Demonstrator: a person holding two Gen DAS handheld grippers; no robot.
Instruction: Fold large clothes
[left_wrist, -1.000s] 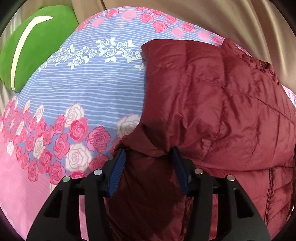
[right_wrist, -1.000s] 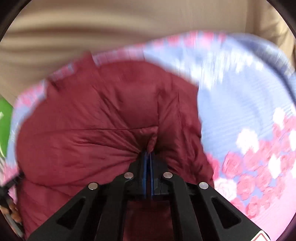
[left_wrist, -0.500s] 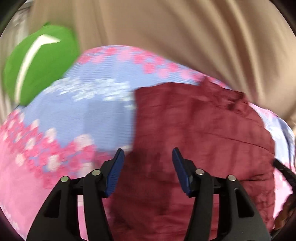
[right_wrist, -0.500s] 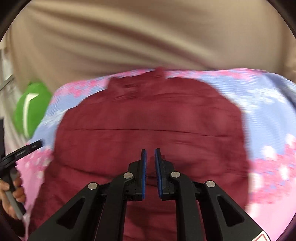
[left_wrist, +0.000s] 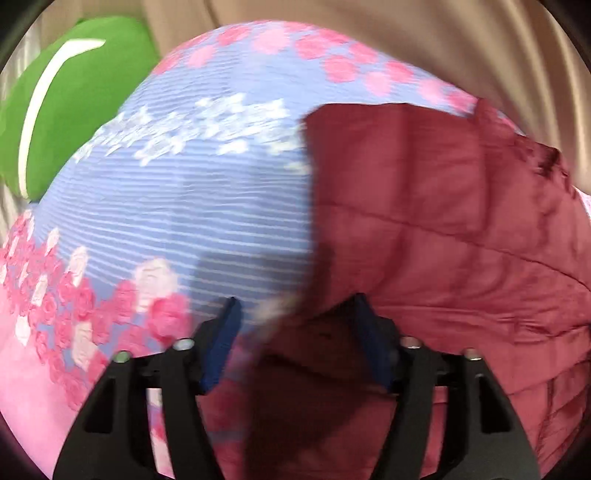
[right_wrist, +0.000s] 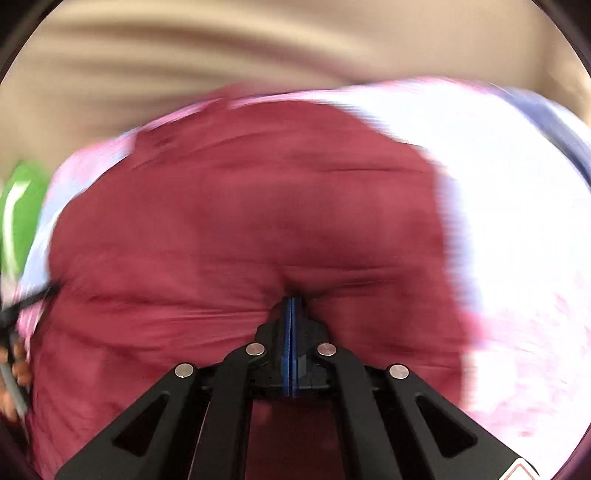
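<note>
A maroon quilted jacket (left_wrist: 443, 221) lies spread on a bed with a floral sheet (left_wrist: 203, 203). My left gripper (left_wrist: 295, 314) hovers over the jacket's left edge with its jaws opening. A fold of maroon fabric lies between the blue pads, and neither pad presses on it. In the right wrist view the jacket (right_wrist: 258, 203) fills the middle, blurred by motion. My right gripper (right_wrist: 291, 301) is shut with its pads together, and creases in the fabric run into its tip, so it pinches the jacket's near part.
A green cushion (left_wrist: 74, 103) lies at the bed's far left corner, also visible as the green cushion (right_wrist: 14, 206) at the left edge. A beige curtain (left_wrist: 406, 44) hangs behind the bed. A person's hand (right_wrist: 14, 369) shows at the lower left. Bare sheet (right_wrist: 517, 221) lies right of the jacket.
The left jaws let go of the jacket fold and spread wider. The right jaws opened a little off the fabric, then shut again on it. Both views drew back and came forward again.
</note>
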